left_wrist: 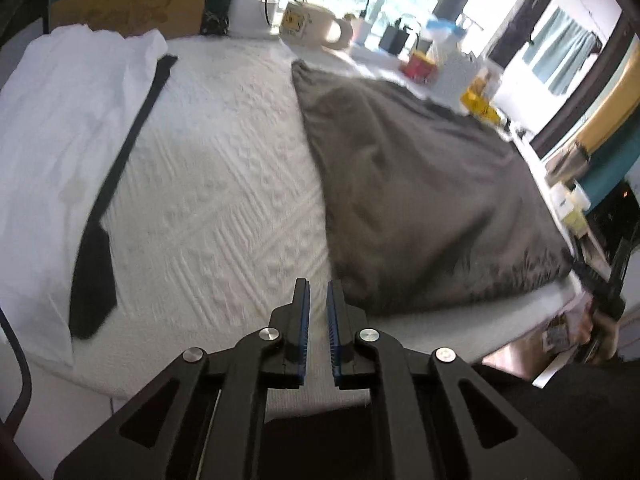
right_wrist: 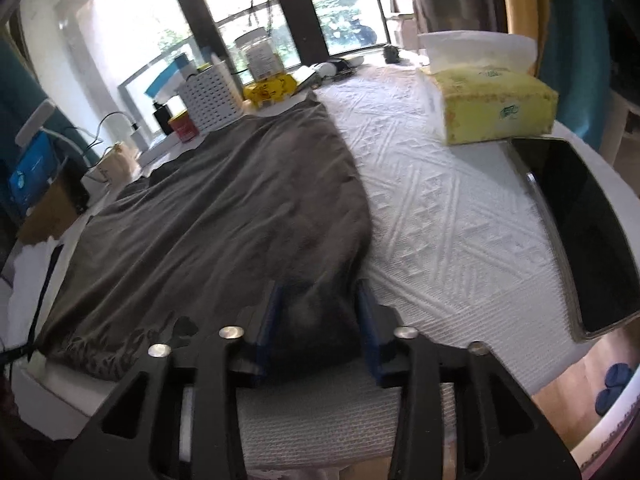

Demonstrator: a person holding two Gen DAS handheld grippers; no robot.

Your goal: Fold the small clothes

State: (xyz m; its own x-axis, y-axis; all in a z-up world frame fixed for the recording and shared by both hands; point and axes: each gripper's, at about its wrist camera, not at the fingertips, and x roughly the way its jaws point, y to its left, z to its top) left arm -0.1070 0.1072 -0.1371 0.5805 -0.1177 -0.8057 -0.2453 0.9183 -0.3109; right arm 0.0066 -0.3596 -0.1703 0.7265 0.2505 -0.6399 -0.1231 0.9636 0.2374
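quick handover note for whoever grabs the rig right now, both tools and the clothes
Left tool: shut, holding nothing, above the white cover.
Right tool: at the near edge of the grey garment, cloth between its pads; whether it grips is unclear.
White shirt with black tie lies apart, at the left.
Done: grey garment spread flat.
Left: fold it.

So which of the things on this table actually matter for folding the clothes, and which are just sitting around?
For the job:
- grey-brown cloth garment, near corner between the right gripper fingers
- white shirt with black tie
- left gripper, nearly shut, empty

Lying about:
- yellow tissue box
- black tablet
- white slotted basket
- cream mug
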